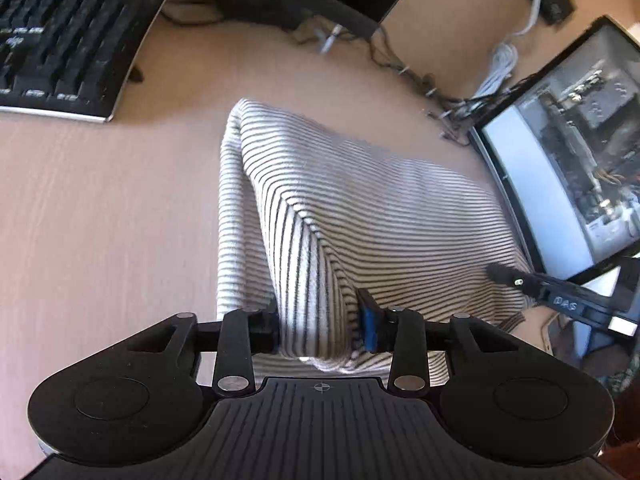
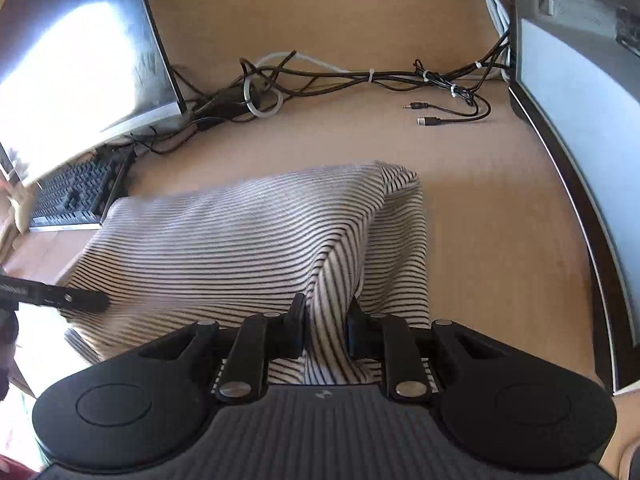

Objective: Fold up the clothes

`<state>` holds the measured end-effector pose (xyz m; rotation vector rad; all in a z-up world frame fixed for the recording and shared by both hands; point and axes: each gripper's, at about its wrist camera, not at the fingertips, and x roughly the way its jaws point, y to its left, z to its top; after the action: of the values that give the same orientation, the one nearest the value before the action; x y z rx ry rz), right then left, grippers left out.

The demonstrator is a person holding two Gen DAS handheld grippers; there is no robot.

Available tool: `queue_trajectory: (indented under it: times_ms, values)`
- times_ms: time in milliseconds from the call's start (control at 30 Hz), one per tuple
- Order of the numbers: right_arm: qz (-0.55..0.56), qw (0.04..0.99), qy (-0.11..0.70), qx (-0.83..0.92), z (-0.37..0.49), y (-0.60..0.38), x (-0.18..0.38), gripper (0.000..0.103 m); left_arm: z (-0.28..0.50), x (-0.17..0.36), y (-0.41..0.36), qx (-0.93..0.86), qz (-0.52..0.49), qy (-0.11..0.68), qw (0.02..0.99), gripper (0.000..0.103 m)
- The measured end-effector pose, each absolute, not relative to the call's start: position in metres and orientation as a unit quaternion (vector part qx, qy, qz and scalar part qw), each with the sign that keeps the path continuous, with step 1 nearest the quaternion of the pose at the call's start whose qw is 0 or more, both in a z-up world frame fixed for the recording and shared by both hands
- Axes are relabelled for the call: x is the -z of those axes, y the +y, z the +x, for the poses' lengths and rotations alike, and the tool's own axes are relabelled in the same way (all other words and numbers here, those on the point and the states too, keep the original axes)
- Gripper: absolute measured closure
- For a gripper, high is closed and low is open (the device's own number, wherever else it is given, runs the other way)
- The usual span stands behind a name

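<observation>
both grippers, left (image 1: 320, 326) and right (image 2: 326, 330), pinch the striped garment's (image 1: 360, 208) near corners.

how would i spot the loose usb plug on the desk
Find the desk, then the tied cable bundle along its back wall. Just in front, beyond the striped cloth, lie two loose plugs: the usb plug is the nearer, flat one, not the thin audio jack.

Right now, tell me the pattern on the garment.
The garment has thin dark stripes on white, clearest in the right wrist view.

White garment (image 1: 360, 208) with thin black stripes, black keyboard (image 1: 60, 40) — pale wood desk (image 1: 100, 220)
</observation>
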<state>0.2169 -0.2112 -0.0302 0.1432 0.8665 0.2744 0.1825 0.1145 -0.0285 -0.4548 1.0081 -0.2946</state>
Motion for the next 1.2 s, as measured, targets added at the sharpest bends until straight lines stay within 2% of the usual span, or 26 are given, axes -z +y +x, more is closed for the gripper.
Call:
queue_trajectory:
  times_ms: [100, 233, 333, 400, 433, 467, 500, 633, 667, 700, 733, 867, 967, 1133, 1200]
  values:
    - [0.042, 0.905, 0.403, -0.132, 0.220, -0.206, 0.029, 0.082, 0.187, 0.023, 0.116, 0.126, -0.200, 0.462, 0.855, 0.059]
    - [0.015, 0.919, 0.371, -0.131, 0.227, -0.195, 0.016, 0.084, 0.194, 0.009, 0.110, 0.119, -0.166, 0.426, 0.881, 0.061]
    - [-0.012, 0.926, 0.354, -0.132, 0.234, -0.190, 0.013, 0.084, 0.204, 0.011, 0.103, 0.108, -0.119, 0.427, 0.890, 0.056]
    - [-0.043, 0.920, 0.367, -0.129, 0.244, -0.189, 0.027, 0.083, 0.205, 0.016, 0.102, 0.100, -0.115, 0.436, 0.887, 0.049]
    - [-0.056, 0.917, 0.373, -0.127, 0.248, -0.189, 0.033, 0.074, 0.203, 0.016, 0.101, 0.100, -0.112, 0.434, 0.888, 0.048]
    - [-0.051, 0.918, 0.373, -0.122, 0.249, -0.193, 0.034, 0.068, 0.201, 0.013, 0.100, 0.096, -0.104, 0.431, 0.891, 0.040]
    - [-0.045, 0.919, 0.373, -0.117, 0.250, -0.197, 0.034, 0.057, 0.198, 0.010, 0.098, 0.090, -0.093, 0.428, 0.894, 0.031]
    - [-0.011, 0.920, 0.379, -0.096, 0.251, -0.213, 0.028, 0.020, 0.189, -0.012, 0.096, 0.079, -0.084, 0.411, 0.904, 0.021]
    - [-0.004, 0.922, 0.376, -0.089, 0.250, -0.217, 0.025, 0.016, 0.186, -0.018, 0.093, 0.082, -0.085, 0.405, 0.907, 0.014]
    - [0.003, 0.925, 0.371, -0.087, 0.250, -0.218, 0.024, 0.006, 0.184, -0.025, 0.089, 0.087, -0.084, 0.397, 0.910, 0.009]
    - [0.009, 0.927, 0.366, -0.087, 0.250, -0.219, 0.022, 0.000, 0.181, -0.032, 0.084, 0.092, -0.083, 0.389, 0.913, 0.007]
    - [0.010, 0.931, 0.351, -0.097, 0.257, -0.213, 0.015, 0.000, 0.177, -0.044, 0.059, 0.104, -0.073, 0.385, 0.914, 0.001]
    - [-0.012, 0.929, 0.358, -0.094, 0.270, -0.201, 0.020, 0.000, 0.178, -0.045, 0.044, 0.115, -0.069, 0.392, 0.910, 0.000]
    - [-0.069, 0.900, 0.424, -0.081, 0.290, -0.182, 0.054, 0.000, 0.186, -0.015, 0.037, 0.132, -0.099, 0.440, 0.883, 0.000]
    - [-0.037, 0.905, 0.417, -0.078, 0.287, -0.188, 0.056, 0.000, 0.190, 0.004, 0.038, 0.127, -0.118, 0.463, 0.869, 0.000]
